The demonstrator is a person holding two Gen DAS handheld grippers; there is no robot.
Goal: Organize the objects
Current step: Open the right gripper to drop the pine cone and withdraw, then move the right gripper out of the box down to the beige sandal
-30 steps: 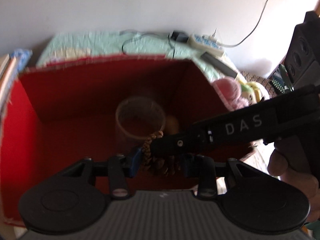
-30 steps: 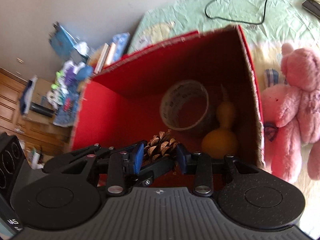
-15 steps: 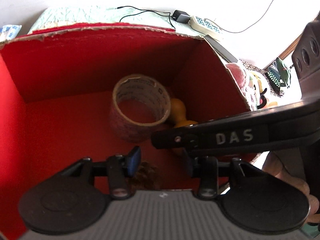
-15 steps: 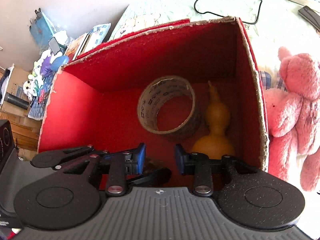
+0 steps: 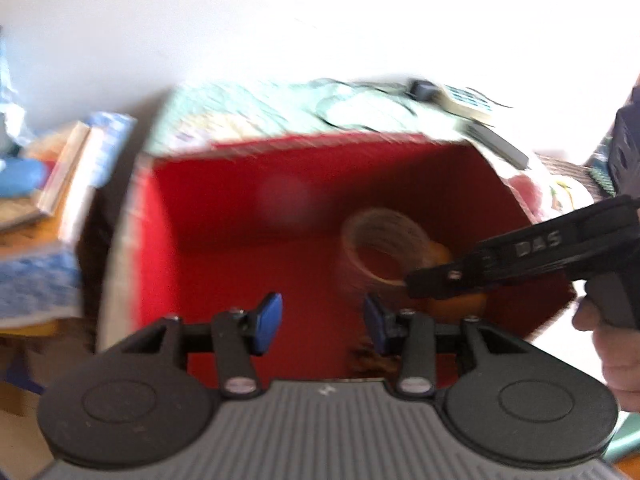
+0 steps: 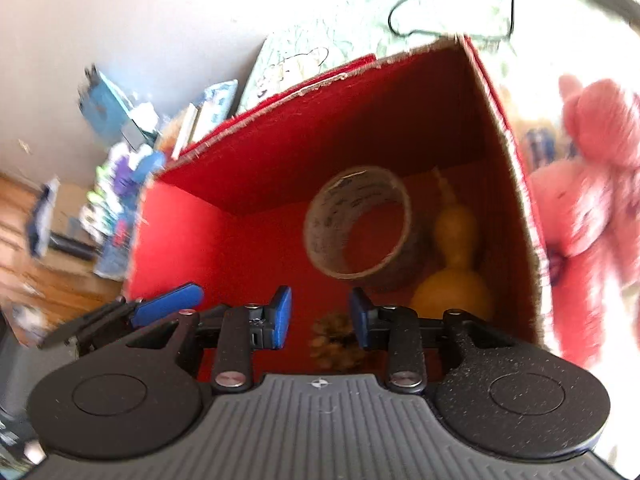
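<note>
One red box (image 6: 256,240) holds three things: one tape roll (image 6: 356,220), one yellow gourd (image 6: 454,260) and one pine cone (image 6: 334,338). One pink teddy bear (image 6: 592,184) sits beside the box.

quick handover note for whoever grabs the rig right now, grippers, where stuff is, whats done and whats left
Left hand-held gripper: open, nothing between its pads, poised over the red box.
Right hand-held gripper: open and empty, above the box near its front edge.
In the box: tape roll on its edge, yellow gourd right of it against the right wall, pine cone on the floor at the front, free of both grippers.
Done: these three items are in the box.
Left: the pink plush toy lies outside to the right of the box; probably next, if it belongs inside. Both views are blurred.
</note>
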